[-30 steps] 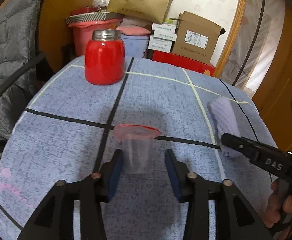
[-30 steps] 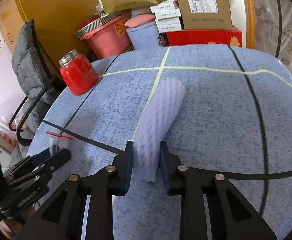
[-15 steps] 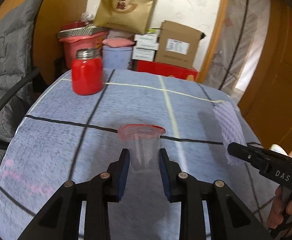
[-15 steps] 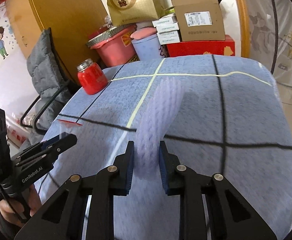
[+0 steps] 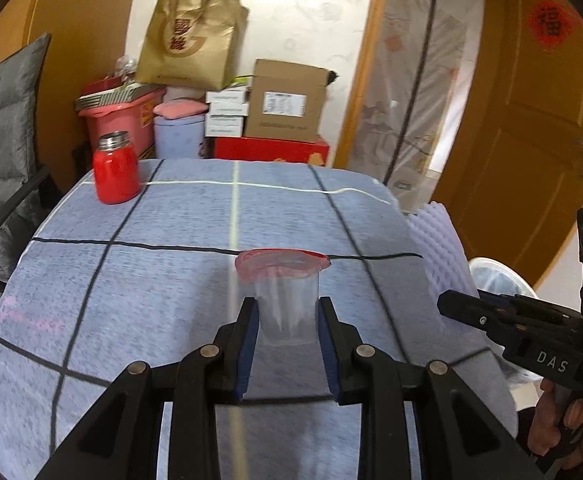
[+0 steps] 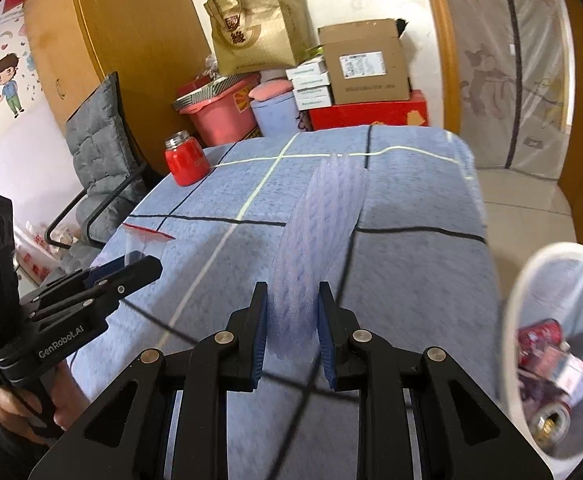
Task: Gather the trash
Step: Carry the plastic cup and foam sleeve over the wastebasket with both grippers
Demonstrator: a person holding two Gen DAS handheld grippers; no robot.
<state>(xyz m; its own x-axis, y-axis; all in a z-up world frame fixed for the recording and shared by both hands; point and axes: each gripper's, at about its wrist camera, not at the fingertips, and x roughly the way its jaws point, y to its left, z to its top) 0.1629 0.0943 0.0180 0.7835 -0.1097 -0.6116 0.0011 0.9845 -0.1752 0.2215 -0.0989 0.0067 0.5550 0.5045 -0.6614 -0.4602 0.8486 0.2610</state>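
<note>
My left gripper (image 5: 286,312) is shut on a clear plastic cup (image 5: 285,296) with a red rim and holds it upright above the blue checked tablecloth (image 5: 171,288). My right gripper (image 6: 292,308) is shut on a pale purple foam net sleeve (image 6: 319,232) and holds it lifted over the table's right part. The sleeve also shows in the left wrist view (image 5: 439,252), near the table's right edge. A white trash bin (image 6: 531,272) stands on the floor right of the table, with cans and packets inside.
A red jar (image 5: 114,170) with a metal lid stands at the table's far left corner. A grey padded chair (image 6: 99,152) is left of the table. Boxes, tubs and a paper bag (image 5: 189,40) are stacked behind it. A wooden door (image 5: 531,140) is at the right.
Both grippers have risen and pulled back from the table with their loads. The left gripper closed on the cup. The trash bin has come into view at the right.
</note>
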